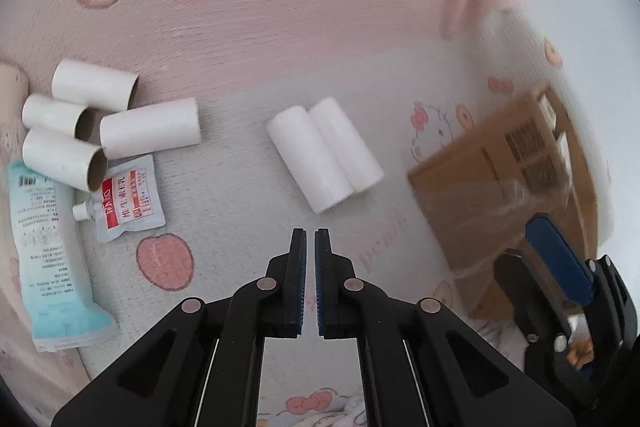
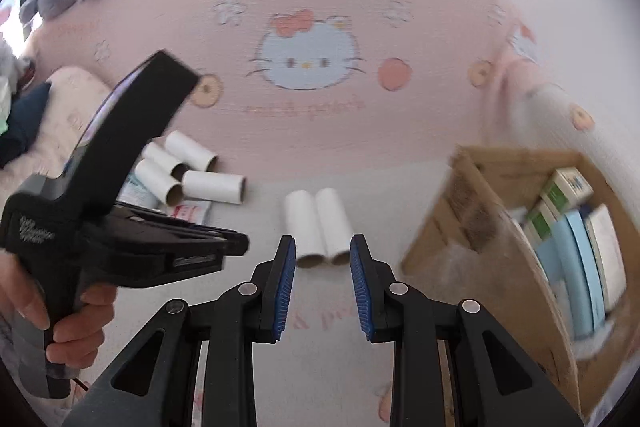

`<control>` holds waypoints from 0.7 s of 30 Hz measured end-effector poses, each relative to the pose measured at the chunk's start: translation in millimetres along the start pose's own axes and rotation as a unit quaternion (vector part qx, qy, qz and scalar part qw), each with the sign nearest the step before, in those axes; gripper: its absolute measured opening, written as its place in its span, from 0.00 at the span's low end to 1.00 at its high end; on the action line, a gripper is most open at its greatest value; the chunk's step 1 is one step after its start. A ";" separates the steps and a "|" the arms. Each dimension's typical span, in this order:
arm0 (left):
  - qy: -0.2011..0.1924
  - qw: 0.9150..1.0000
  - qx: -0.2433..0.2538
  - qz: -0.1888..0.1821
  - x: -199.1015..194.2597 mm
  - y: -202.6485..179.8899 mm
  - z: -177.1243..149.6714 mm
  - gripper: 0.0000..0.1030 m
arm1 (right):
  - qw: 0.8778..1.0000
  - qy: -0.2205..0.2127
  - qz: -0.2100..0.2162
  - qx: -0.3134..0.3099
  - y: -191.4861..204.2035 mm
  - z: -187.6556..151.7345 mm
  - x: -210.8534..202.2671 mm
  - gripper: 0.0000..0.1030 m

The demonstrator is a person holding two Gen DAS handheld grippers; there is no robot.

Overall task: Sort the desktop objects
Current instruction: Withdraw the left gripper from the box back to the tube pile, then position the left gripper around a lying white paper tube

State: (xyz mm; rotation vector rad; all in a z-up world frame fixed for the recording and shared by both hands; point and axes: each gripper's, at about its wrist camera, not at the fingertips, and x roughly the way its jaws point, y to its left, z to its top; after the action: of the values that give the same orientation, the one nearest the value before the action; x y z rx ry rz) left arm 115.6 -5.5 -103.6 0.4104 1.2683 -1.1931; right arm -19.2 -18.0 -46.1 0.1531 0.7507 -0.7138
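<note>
Right wrist view — right hand-held gripper (image 2: 323, 247) hangs empty, jaws slightly apart, above two white rolls (image 2: 319, 225) mid-bed.
Left hand-held gripper (image 1: 310, 241) shut, empty — touching rolls could roll apart when nudged, missing the cardboard box (image 2: 480, 211).

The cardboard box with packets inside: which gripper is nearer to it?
Right. The right gripper overlaps the cardboard box's near corner in the left wrist view; the left gripper sits further left, below the two white tubes.
</note>
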 end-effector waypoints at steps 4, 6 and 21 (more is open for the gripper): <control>-0.001 1.000 -0.019 -0.001 0.7 14.3 11.5 0.07 | 0.998 -0.016 -0.018 -0.055 11.3 14.2 20.5 0.23; -0.003 1.000 -0.030 0.000 3.3 22.5 13.2 0.08 | 0.998 -0.013 -0.014 -0.057 9.7 16.6 36.3 0.23; 0.034 0.992 -0.107 -0.051 62.3 51.7 52.9 0.26 | 0.994 0.045 0.035 0.096 -30.0 -40.9 123.5 0.23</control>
State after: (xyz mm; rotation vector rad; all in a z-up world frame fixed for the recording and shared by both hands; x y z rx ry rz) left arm 176.8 -55.6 -159.3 0.2319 1.4757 -1.1214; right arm 1.3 -92.0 -155.4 0.3865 0.7574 -0.7160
